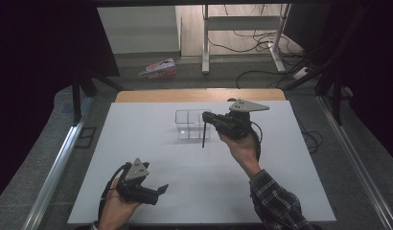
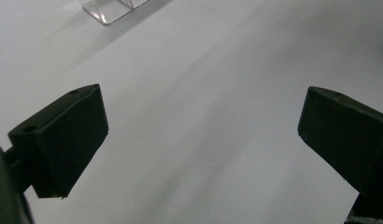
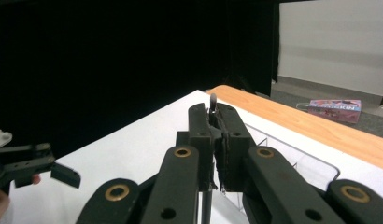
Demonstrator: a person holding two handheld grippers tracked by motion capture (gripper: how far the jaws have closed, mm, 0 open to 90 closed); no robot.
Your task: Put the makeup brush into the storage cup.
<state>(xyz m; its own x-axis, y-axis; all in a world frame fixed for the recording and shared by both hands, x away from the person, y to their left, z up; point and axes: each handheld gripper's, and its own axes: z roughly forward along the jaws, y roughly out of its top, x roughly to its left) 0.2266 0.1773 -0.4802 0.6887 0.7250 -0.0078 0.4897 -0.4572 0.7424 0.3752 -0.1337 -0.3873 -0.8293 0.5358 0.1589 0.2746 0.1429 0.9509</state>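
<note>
The right gripper [image 1: 204, 116], clenched on a thin black rod [image 1: 203, 136], carries it beside the clear organizer tray [image 1: 185, 115]; next, lowering it into a compartment.

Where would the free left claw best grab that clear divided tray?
Probably the near long wall of the clear tray, claw coming from above with one jaw inside a compartment and one outside. The walls are thin and upright and the top is open. The right claw, shut on a thin black stick, hangs over its right end, so keep left.
</note>
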